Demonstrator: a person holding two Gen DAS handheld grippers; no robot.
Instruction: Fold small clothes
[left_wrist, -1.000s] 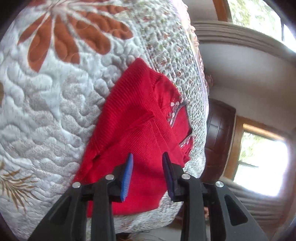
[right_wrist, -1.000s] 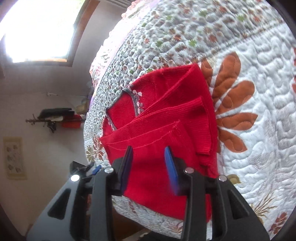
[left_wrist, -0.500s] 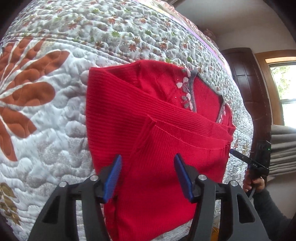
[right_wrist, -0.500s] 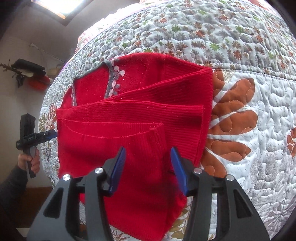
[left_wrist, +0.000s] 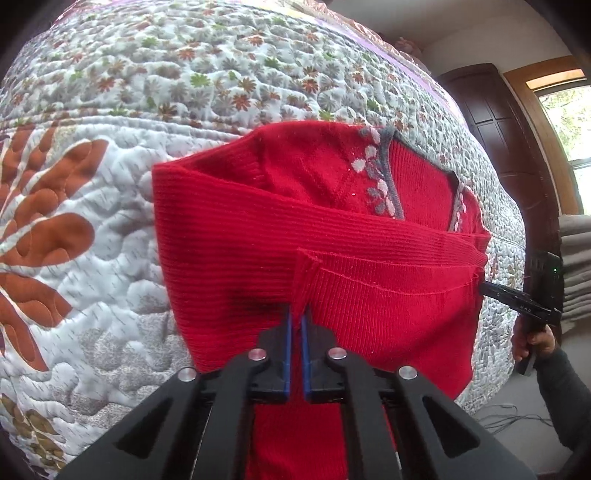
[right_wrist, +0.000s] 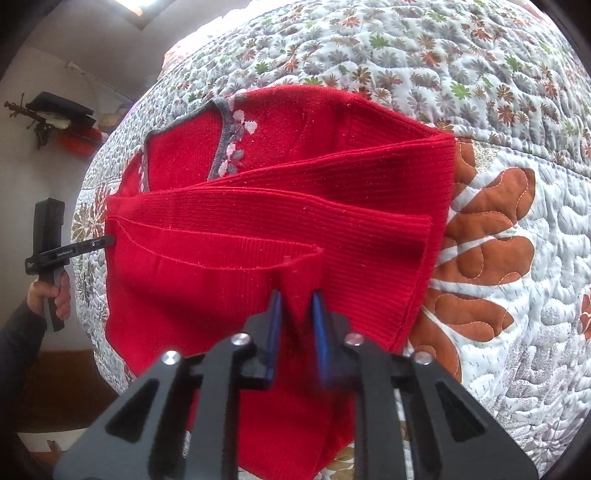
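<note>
Both grippers grip the sweater's (left_wrist: 236, 236) near hem on the quilt (left_wrist: 110, 147): left gripper (left_wrist: 296, 325) nearly shut, right gripper (right_wrist: 297, 314) narrow. Next, I judge: carry the hem toward 12 o'clock, evenly.

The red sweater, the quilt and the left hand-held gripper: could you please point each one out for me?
red sweater (left_wrist: 229, 236): left wrist view, ribbed folded panel.
quilt (right_wrist: 480, 66): right wrist view, bare flowered area.
left hand-held gripper (left_wrist: 296, 321): left wrist view, between its fingertips.
</note>
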